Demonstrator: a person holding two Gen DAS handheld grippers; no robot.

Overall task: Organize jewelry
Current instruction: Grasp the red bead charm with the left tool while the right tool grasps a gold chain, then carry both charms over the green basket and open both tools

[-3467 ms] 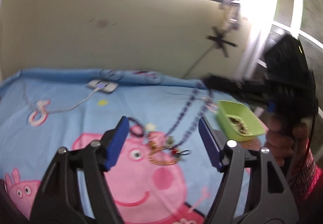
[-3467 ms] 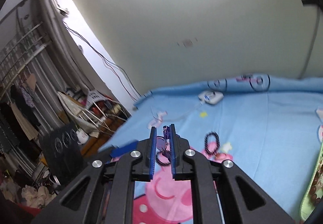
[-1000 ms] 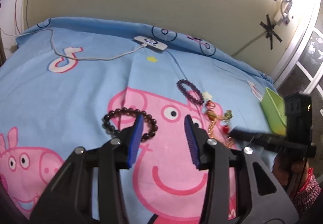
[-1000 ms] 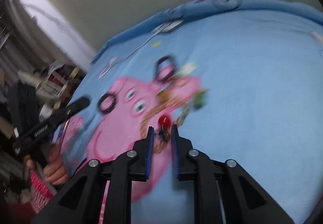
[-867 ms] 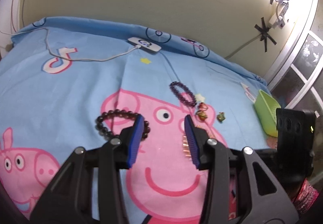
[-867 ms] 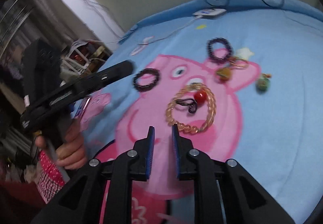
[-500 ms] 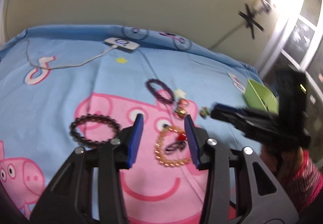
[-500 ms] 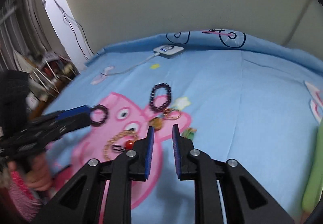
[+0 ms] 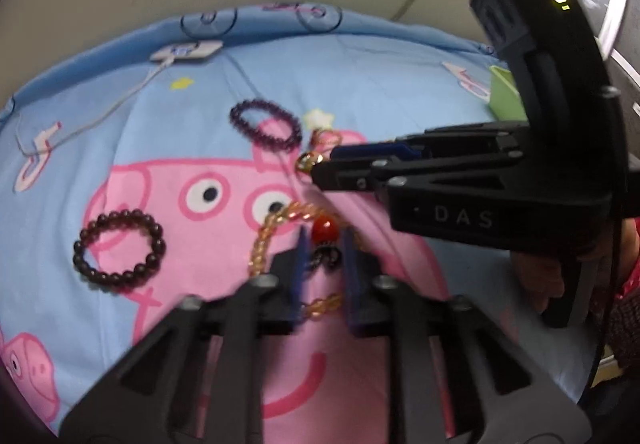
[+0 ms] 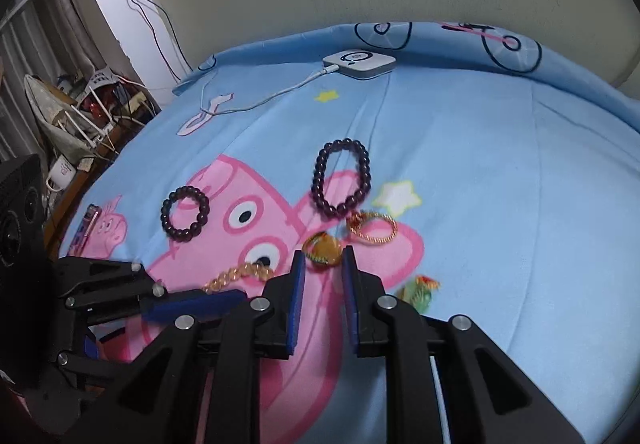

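Jewelry lies on a blue Peppa Pig sheet. My left gripper is open, low over an amber bead bracelet with a red bead and dark cord between the fingers. My right gripper is open, its tips right at an amber ring. A thin gold ring, a purple bead bracelet, a dark bead bracelet and a green charm lie nearby. The right gripper body shows in the left view.
A green tray sits at the sheet's right edge. A white charger box with cable lies at the back by the wall. A cluttered rack stands beyond the left edge of the bed.
Both grippers have dropped toward the sheet. The left one now straddles the red bead of the amber bracelet; the right one has closed in on the amber ring.
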